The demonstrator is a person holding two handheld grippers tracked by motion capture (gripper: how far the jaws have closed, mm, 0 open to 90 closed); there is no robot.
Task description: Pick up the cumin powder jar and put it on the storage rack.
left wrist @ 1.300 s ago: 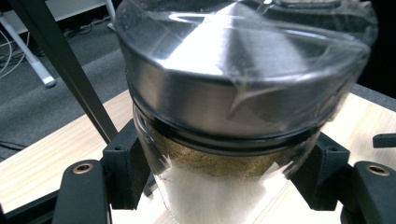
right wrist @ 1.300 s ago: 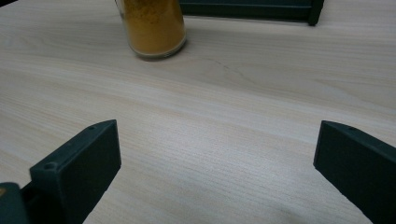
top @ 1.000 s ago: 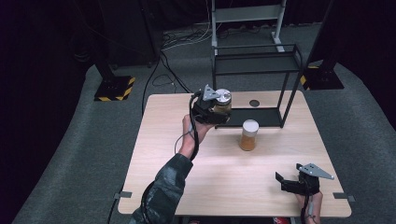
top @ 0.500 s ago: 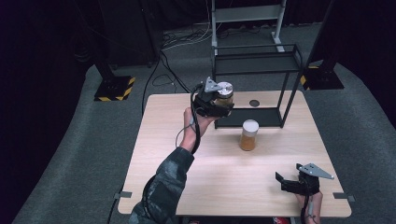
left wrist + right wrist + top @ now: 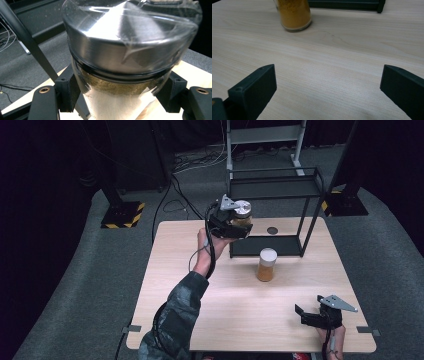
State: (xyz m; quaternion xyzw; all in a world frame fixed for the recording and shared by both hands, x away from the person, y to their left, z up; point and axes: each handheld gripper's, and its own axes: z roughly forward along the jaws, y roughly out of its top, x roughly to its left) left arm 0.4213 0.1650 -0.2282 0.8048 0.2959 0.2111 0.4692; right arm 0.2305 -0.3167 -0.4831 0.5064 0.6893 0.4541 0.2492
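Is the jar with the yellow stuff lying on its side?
No, the jar of yellow powder stands upright on the table, its white lid on top, in front of the black rack.

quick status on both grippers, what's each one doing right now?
Left gripper: shut on the glass jar with the silver metal lid, lifted off the light wooden table.
Right gripper: open, empty, low over the table.

jars: 2 — silver-lidded jar (image 5: pixel 241 215), white-lidded jar (image 5: pixel 267 265) with orange contents
racks: 1 — black rack (image 5: pixel 272 210)
dark discs: 1 — dark disc (image 5: pixel 272 230)
desks: 1 — desk (image 5: pixel 170 265)
grippers: 2 — left gripper (image 5: pixel 235 222), right gripper (image 5: pixel 306 316)
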